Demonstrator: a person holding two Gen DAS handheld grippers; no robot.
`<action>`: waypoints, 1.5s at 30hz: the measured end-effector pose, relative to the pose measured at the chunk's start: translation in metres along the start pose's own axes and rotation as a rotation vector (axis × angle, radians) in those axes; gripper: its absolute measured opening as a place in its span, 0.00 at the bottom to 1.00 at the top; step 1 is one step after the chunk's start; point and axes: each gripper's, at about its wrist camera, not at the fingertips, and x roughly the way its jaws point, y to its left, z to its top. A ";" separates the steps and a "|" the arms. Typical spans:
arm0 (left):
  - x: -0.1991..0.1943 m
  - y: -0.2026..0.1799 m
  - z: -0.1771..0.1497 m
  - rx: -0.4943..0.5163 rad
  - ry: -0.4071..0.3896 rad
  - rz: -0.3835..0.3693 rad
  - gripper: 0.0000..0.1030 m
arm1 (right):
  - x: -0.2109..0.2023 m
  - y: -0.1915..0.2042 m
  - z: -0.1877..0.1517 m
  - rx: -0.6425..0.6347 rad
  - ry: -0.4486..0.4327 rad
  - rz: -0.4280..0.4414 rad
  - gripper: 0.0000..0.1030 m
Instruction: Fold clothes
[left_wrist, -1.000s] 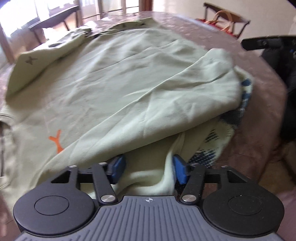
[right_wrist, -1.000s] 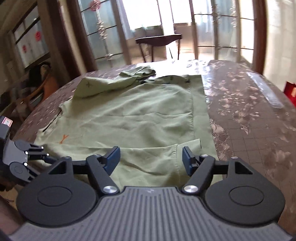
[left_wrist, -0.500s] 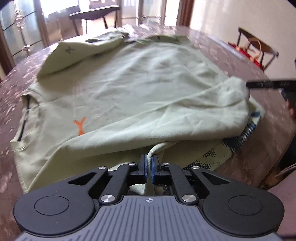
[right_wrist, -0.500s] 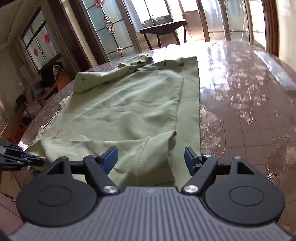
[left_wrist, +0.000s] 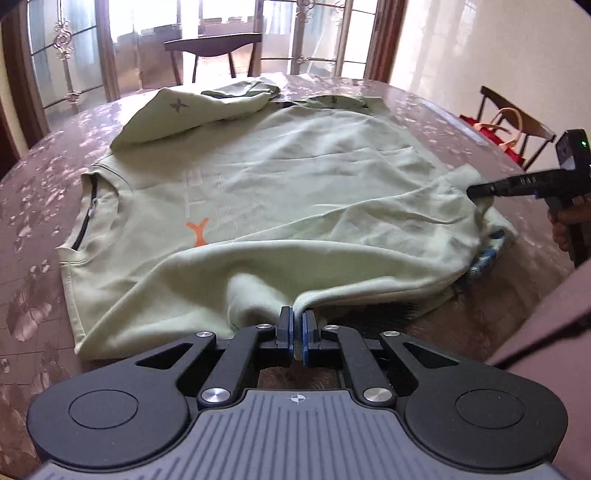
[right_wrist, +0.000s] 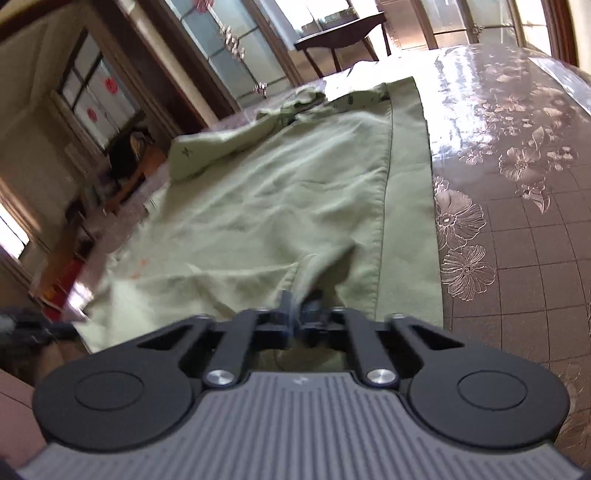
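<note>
A pale green sweatshirt (left_wrist: 280, 184) with an orange mark (left_wrist: 197, 232) lies spread on a round brown table (left_wrist: 37, 266). Its near edge is lifted off the table. My left gripper (left_wrist: 297, 325) is shut on that near hem. In the right wrist view the same sweatshirt (right_wrist: 266, 206) stretches away, and my right gripper (right_wrist: 301, 310) is shut on a bunched fold of its near part. The right gripper (left_wrist: 476, 192) also shows at the far right of the left wrist view, its tip at the sweatshirt's right corner, held by a hand (left_wrist: 567, 225).
A blue-and-white patterned cloth (left_wrist: 480, 266) peeks from under the sweatshirt's right side. One sleeve (left_wrist: 192, 114) is folded over at the back left. A dark chair (left_wrist: 517, 122) with a red bag stands at the right; a dark wooden table (left_wrist: 214, 40) stands before the windows. The flowered table top (right_wrist: 517, 206) lies bare right of the garment.
My right gripper has gone from open to shut on the sweatshirt and tilted. The left gripper, shut since half a second ago, has pulled the hem up and back.
</note>
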 end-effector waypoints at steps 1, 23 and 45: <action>-0.002 0.001 -0.001 0.002 0.003 -0.017 0.04 | -0.003 -0.001 0.000 0.006 -0.007 0.000 0.06; -0.011 0.059 -0.004 -0.086 0.058 0.065 0.15 | -0.036 -0.004 0.004 0.054 -0.036 -0.191 0.32; 0.057 0.148 0.024 -0.067 0.133 0.269 0.59 | 0.031 0.147 -0.024 -0.046 0.089 0.257 0.56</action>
